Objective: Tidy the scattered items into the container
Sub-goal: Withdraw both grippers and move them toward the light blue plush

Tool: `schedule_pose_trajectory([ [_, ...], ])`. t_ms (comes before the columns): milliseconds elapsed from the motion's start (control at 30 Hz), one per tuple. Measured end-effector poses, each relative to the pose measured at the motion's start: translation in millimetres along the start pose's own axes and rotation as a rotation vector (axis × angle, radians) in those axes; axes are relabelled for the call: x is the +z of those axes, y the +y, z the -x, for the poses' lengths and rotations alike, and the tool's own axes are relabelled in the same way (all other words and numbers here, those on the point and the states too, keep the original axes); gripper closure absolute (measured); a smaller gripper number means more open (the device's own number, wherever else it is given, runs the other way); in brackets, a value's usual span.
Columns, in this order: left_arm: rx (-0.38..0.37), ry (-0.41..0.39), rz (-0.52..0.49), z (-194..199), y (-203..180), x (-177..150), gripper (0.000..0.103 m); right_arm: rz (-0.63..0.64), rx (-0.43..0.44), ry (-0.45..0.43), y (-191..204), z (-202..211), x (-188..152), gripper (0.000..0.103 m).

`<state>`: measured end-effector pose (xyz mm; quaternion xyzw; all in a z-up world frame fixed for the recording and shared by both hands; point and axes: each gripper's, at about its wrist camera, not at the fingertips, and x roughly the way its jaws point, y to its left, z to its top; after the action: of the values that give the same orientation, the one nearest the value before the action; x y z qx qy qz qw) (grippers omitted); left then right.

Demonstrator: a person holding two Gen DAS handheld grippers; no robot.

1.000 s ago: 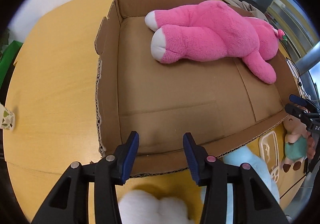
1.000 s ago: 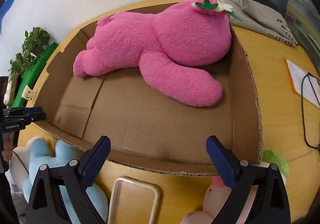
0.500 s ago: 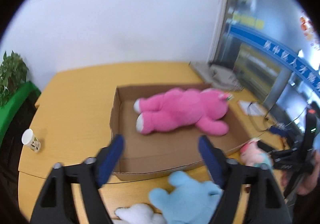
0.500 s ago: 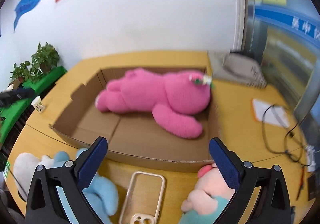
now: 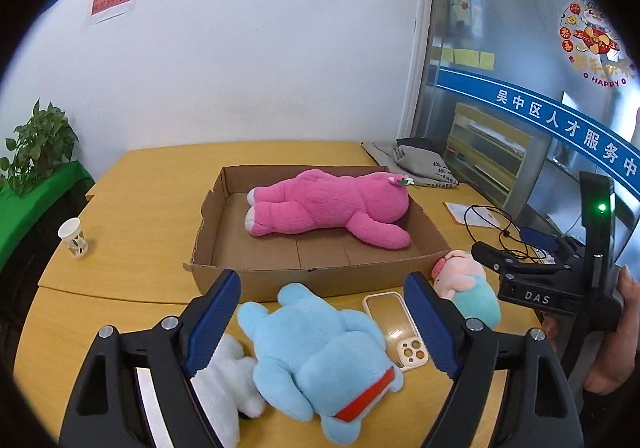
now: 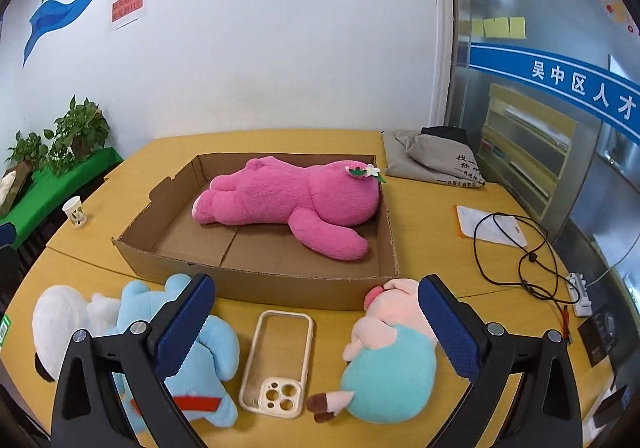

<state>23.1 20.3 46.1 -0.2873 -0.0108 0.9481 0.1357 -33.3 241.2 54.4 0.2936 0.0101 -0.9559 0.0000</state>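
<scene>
Two grippers up, both mine, both held above the near edge of the wooden table (image 6: 420,215). Left gripper (image 5: 322,324): jaws spread wide, nothing between them, blue pads framing the toys below. Right gripper (image 6: 316,322): jaws likewise far apart, holding nothing.

Cardboard box (image 6: 256,282), shallow, open top, sits mid-table. Pink plush (image 6: 292,199) lies on its side inside, along the far wall, head toward the right end with a small flower on it; one arm stretches out onto the box floor. Rest of the box floor is bare cardboard.

Outside the box, on the table in front of its near wall:
- blue plush (image 5: 320,360), face down, red band at its neck; directly under my left jaws.
- white plush (image 5: 224,380), touching the blue one on its left side, partly hidden by my left finger.
- phone case (image 6: 278,360), cream, lying flat between the blue plush and the pig, camera cut-outs toward me.
- pig plush (image 6: 384,352), pink with a teal body, snout close to the box's near right corner; sits just inside my right jaw's right finger.

Off to the side: paper cup (image 6: 75,211) upright near the left table edge, well apart from the box. Grey cloth bag (image 6: 432,159) beyond the box's far right corner. Black cable (image 6: 516,244) looped on the right, over an envelope (image 6: 486,230).
</scene>
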Motion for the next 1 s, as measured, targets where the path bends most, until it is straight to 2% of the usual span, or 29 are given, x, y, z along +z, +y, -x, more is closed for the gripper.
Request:
schedule_pose_trajectory([
  [200,0.011,0.025,0.003,-8,-4,-6,0.019,0.019,-0.015,-0.005,1,9,-6,0.0],
  [1000,-0.011,0.083,0.015,-36,17,-17,0.019,0.031,-0.025,0.034,6,-15,-5,0.0],
])
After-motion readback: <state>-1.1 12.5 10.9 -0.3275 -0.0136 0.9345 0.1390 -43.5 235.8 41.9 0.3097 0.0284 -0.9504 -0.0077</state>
